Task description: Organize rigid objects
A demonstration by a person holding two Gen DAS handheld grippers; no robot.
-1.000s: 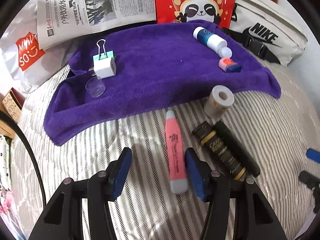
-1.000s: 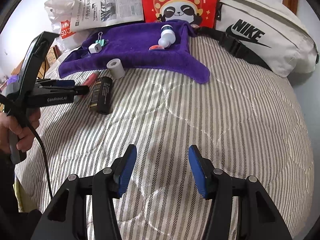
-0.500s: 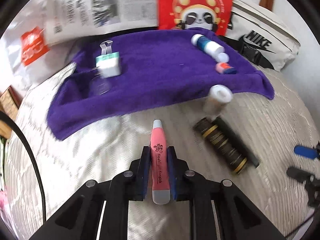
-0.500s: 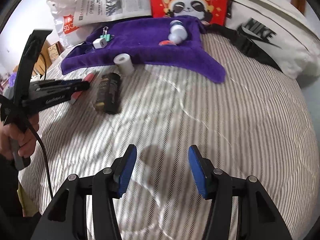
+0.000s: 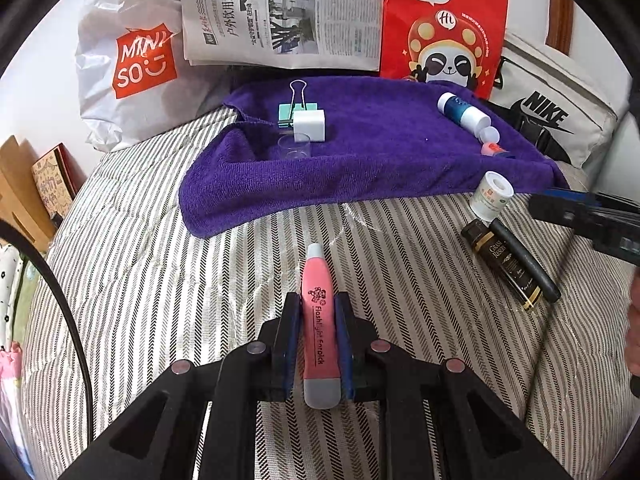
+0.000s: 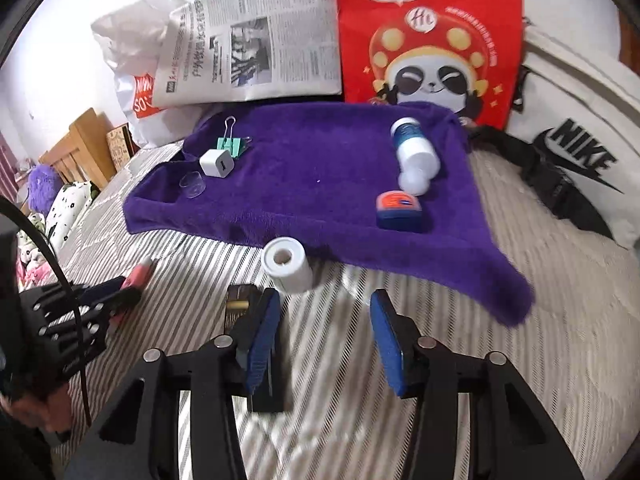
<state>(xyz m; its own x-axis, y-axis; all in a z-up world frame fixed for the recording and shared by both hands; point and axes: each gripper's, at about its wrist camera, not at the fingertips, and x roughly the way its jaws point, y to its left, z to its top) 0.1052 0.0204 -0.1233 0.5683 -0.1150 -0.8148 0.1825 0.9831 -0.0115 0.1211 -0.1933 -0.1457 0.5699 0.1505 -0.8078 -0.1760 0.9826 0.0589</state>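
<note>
Clamping the pink flashlight earpick lengthwise in the left claw, tip pointing toward the purple towel, likely for setting among the items already gathered there; holding the right claw released, spread just short of the white tape roll and beside the black box; leaving open towel between the white charger and the blue-white bottle, bed edge well clear

The left gripper clamped the pink earpick lengthwise between its blue pads above the striped quilt, pointing toward the purple towel.
</note>
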